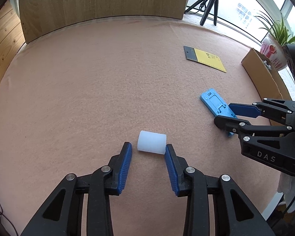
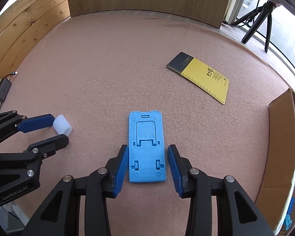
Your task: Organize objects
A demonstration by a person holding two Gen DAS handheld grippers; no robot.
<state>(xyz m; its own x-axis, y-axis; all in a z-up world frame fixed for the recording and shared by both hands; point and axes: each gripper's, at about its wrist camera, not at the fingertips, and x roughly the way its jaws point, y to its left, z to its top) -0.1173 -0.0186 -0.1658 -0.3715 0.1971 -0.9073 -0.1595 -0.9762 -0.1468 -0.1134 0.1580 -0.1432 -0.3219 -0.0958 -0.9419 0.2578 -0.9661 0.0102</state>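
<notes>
Left wrist view: left gripper (image 1: 148, 147) points down at pink felt tabletop (image 1: 88, 88), fuzzy weave. One white cylinder (image 1: 151, 142), matte and translucent, lies on its side just past the ribbed blue pads; right pad tip touches it, left pad stands clear, so jaws parted, nothing clamped. Wide bare felt toward the left and far edges. One wooden board (image 1: 100, 2) stands along the far edge.

Right wrist view: right gripper (image 2: 147, 149) straddles one blue plastic stand (image 2: 146, 147), flat, moulded with slots, near the front edge. Left pad touches its side, right pad shows a gap (released, not grasping). One yellow-and-black ruler card (image 2: 203, 76) lies well apart toward the far right. One cardboard box (image 2: 281, 137) sits at the right edge.
</notes>
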